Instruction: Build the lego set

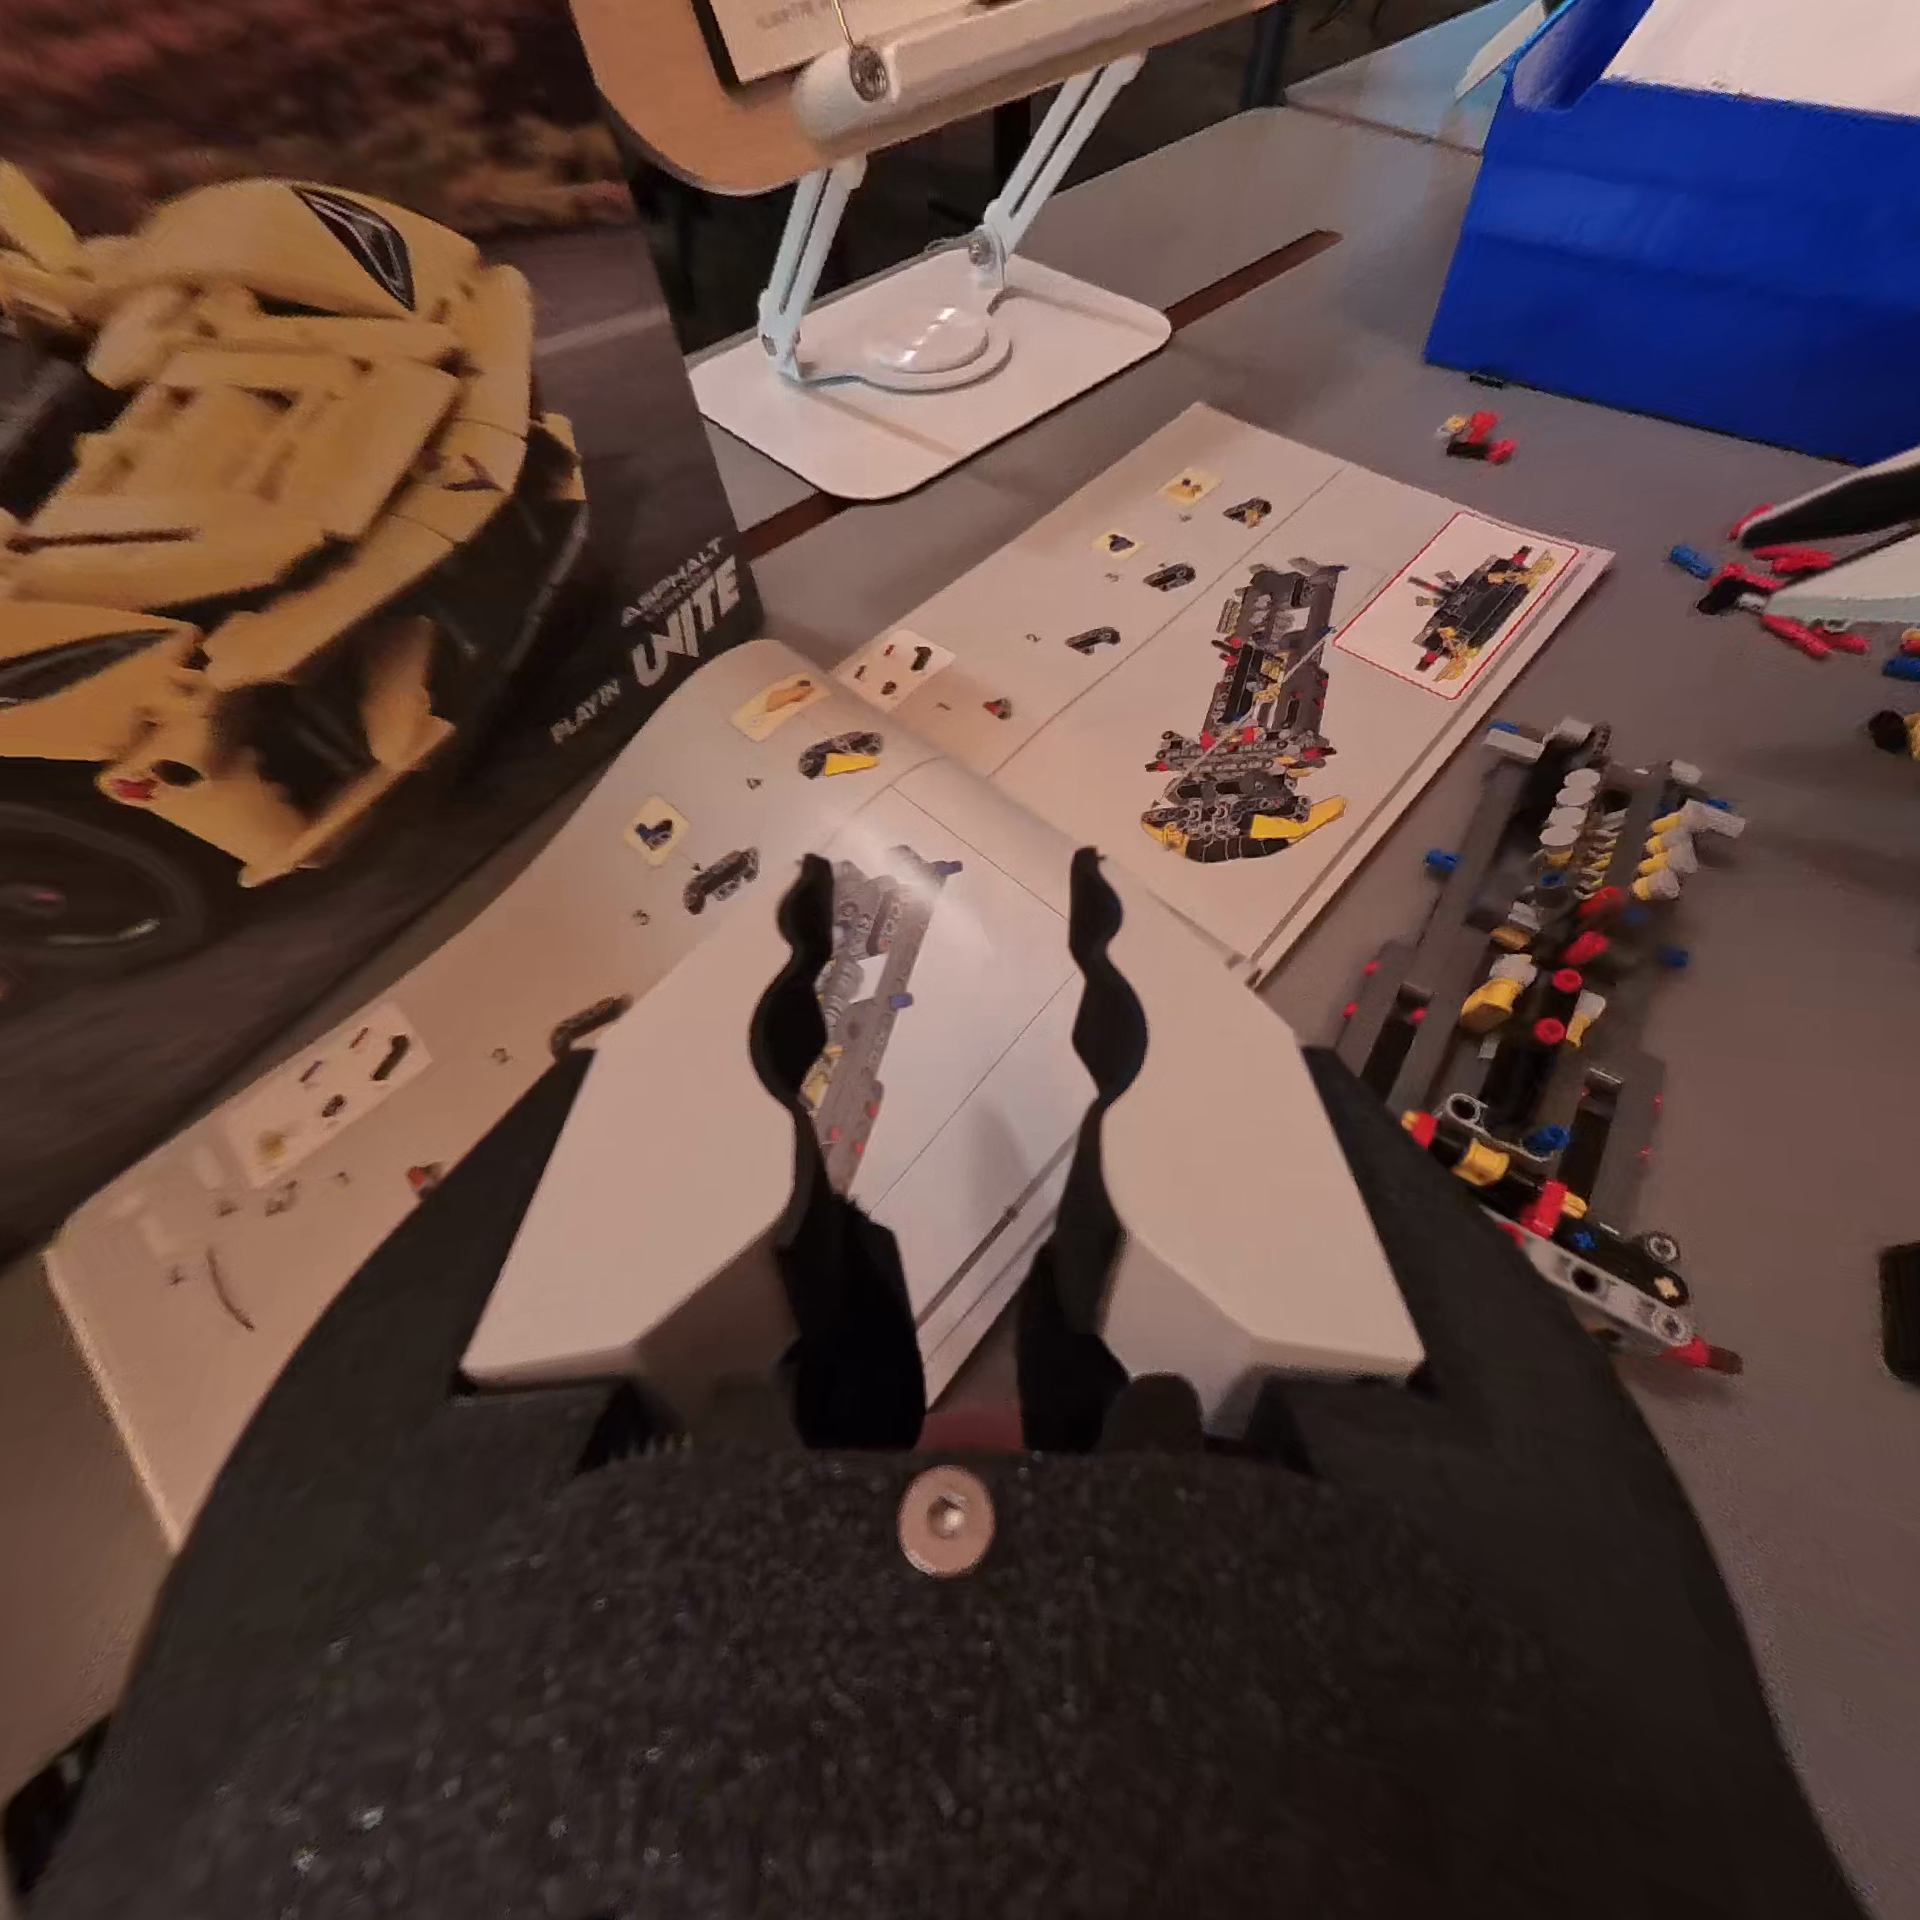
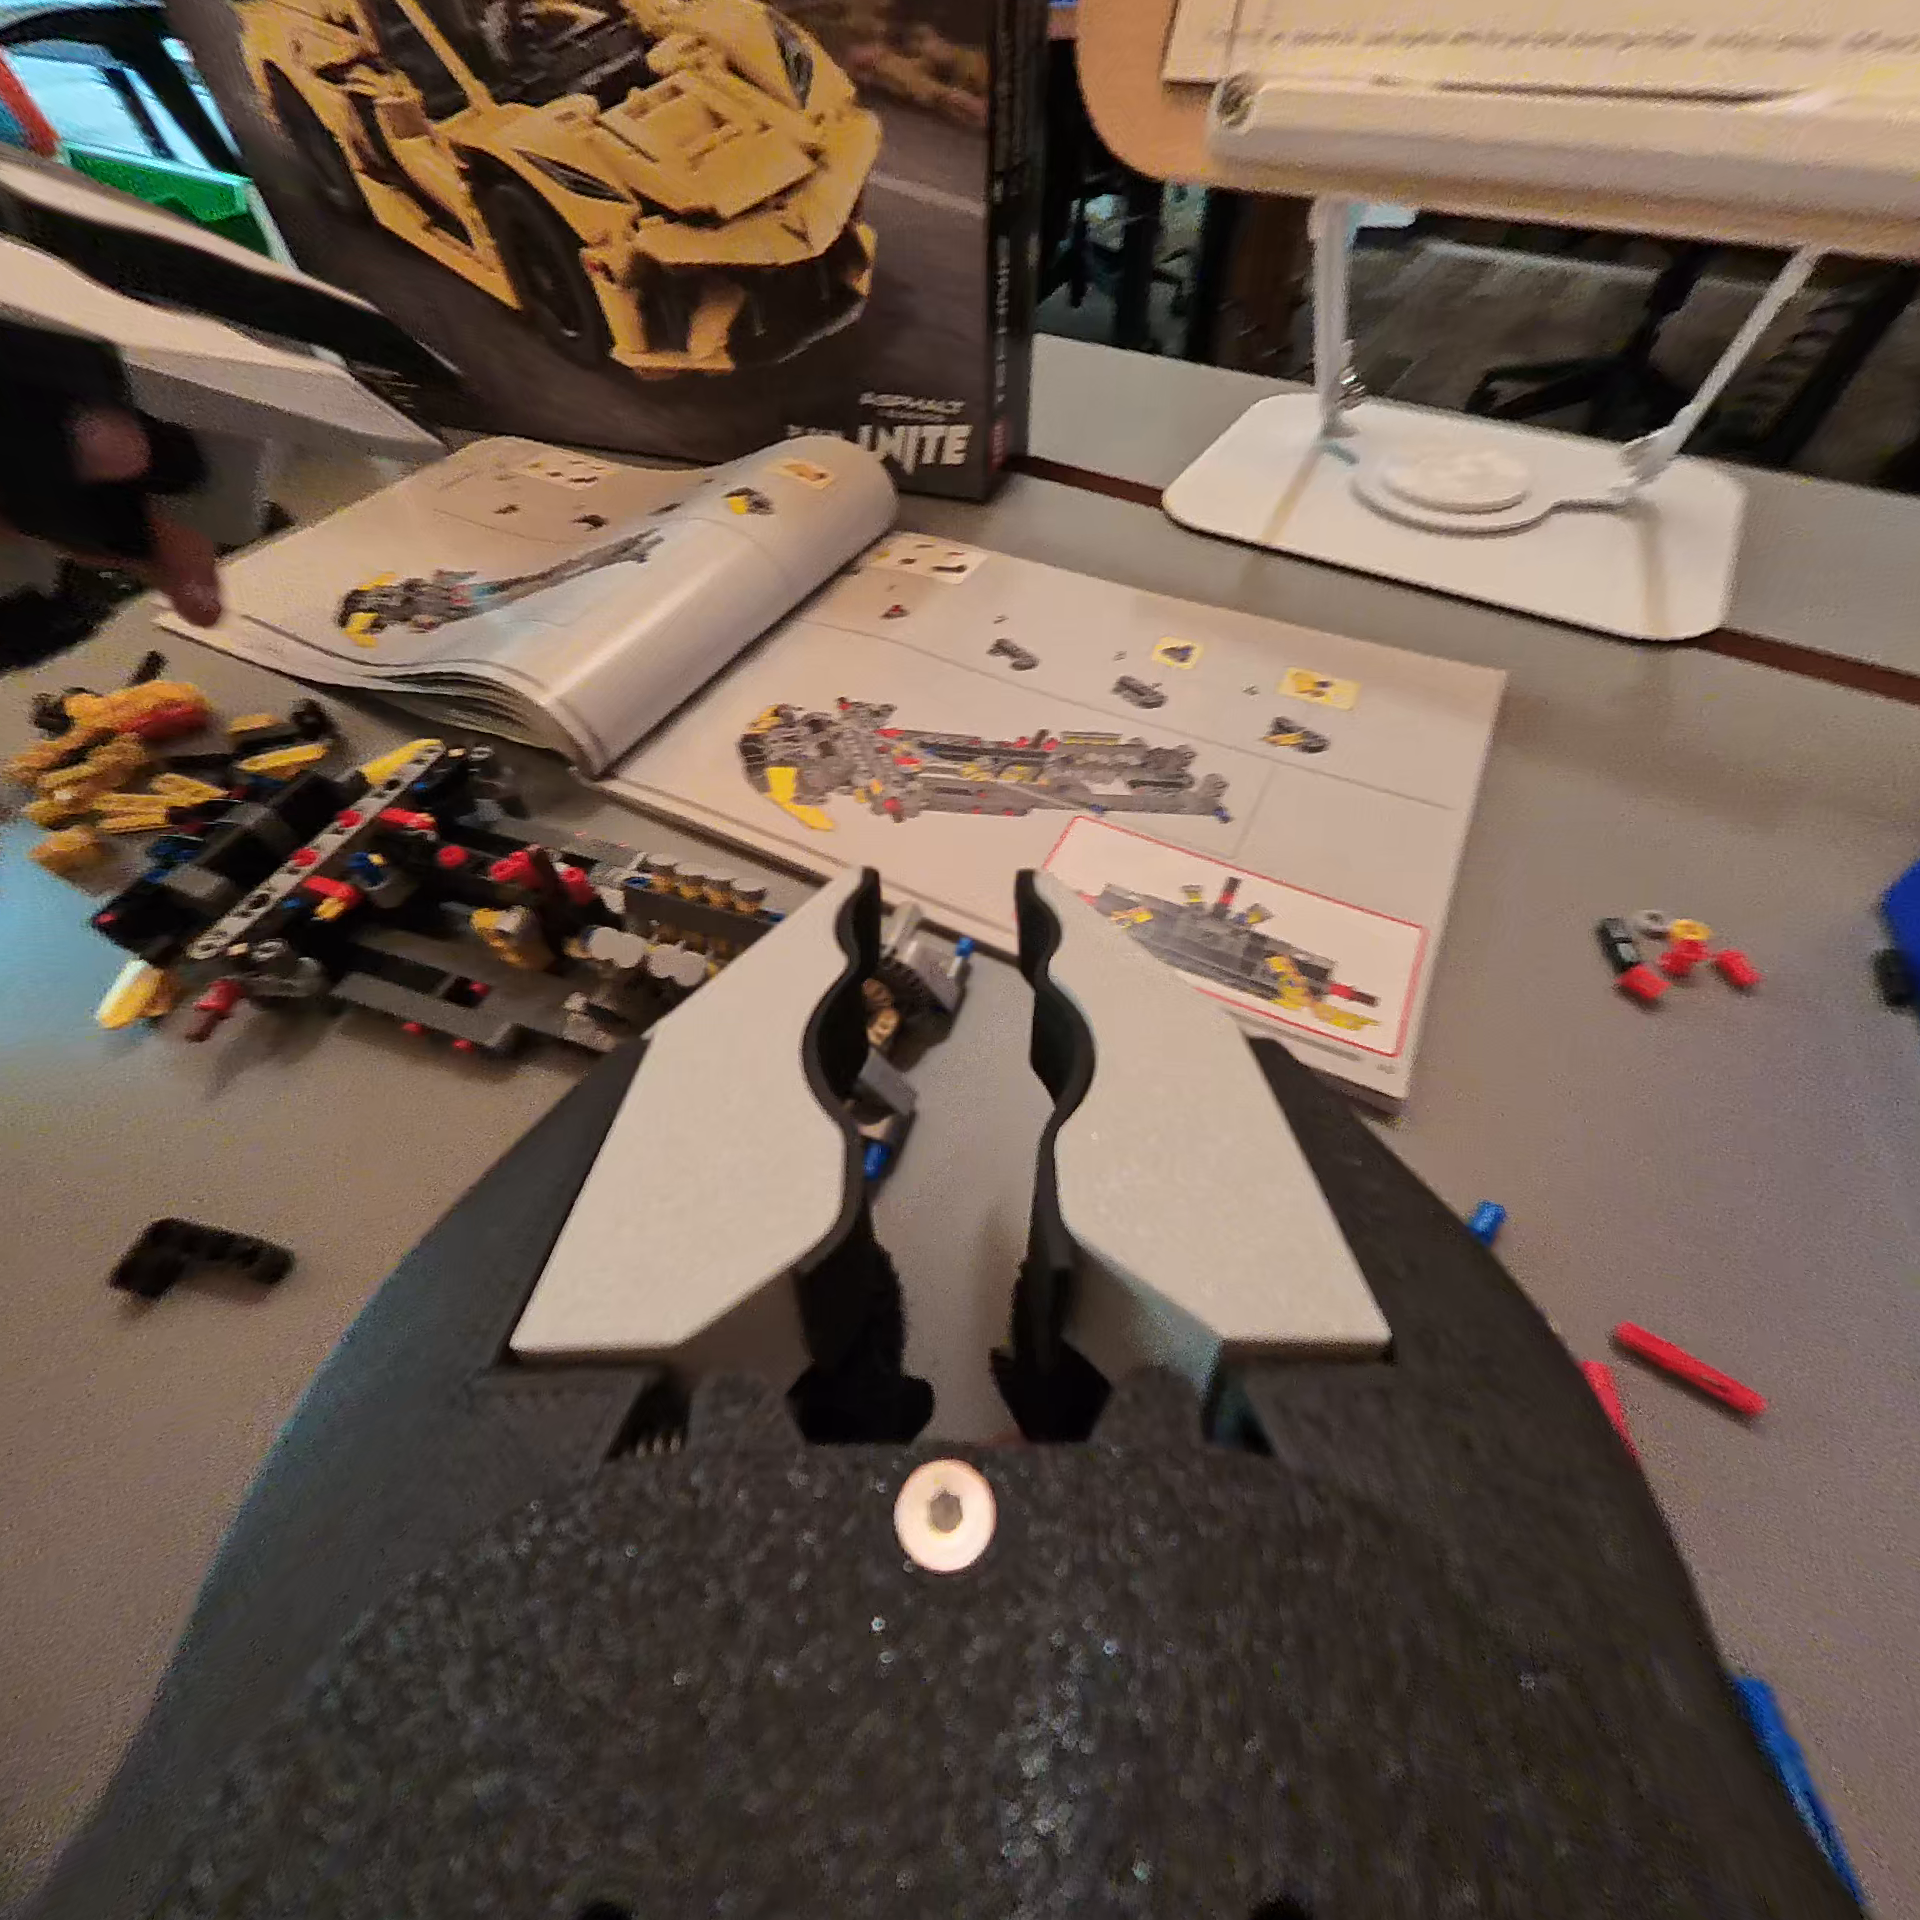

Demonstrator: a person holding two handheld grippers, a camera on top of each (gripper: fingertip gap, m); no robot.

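The open instruction booklet (image 2: 1039,727) lies flat on the grey table (image 2: 312,1143) and serves as reference point. The left gripper (image 1: 951,883) hangs over the booklet's near page, jaws spread wide, nothing between them. The right gripper (image 2: 945,899) sits just off the booklet's near edge, jaws parted to a moderate gap and empty; the tail end of the part-built chassis (image 2: 436,914) shows behind its left finger, but contact cannot be confirmed. The chassis lies alongside the booklet's near edge, with a heap of yellow pieces (image 2: 104,769) beyond it and small red pins (image 2: 1683,961) scattered off the booklet's far side. The set's box (image 2: 644,208) stands behind the booklet. Risk, as judged: the raised, curling page could be snagged by the left gripper and the place lost; a low approach by the right gripper could shove the chassis and dislodge its protruding pins; the motion blur suggests quick movement, raising both hazards.
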